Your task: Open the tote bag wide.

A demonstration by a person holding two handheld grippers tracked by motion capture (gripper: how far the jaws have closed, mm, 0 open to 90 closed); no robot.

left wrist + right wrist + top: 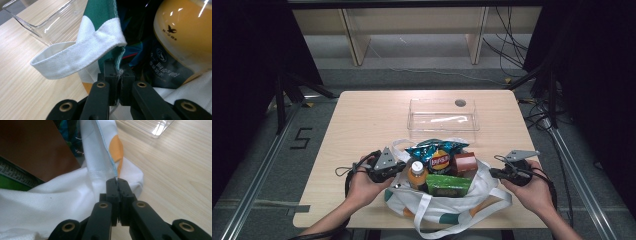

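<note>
We see a white cloth bag (447,202) sitting at the near edge of the bench (362,125), at six o'clock in the high view, its mouth spread wide between two hands. The bag is white canvas with green and orange patches and long white straps; one strap (75,58) loops out flat over the wood in the left gripper view, and others trail off the front edge of the bench.

The left gripper (398,167), at nine o'clock of the bag, has its jaws pressed together on the bag's green-and-white rim; we see the cloth edge pinched between them in the left gripper view (119,75). The right gripper (493,172), at three o'clock of the bag, is likewise clamped on the white hem with its orange patch, as the right gripper view (117,187) shows.

Inside the open bag we make out a bottle of orange drink (417,175) with a white cap, a blue crisp packet (437,152), a brown box (465,162) and a green packet (448,185), packed close together.

At twelve o'clock of the bag, just beyond it, a clear plastic tray (443,116) rests on the bench.
</note>
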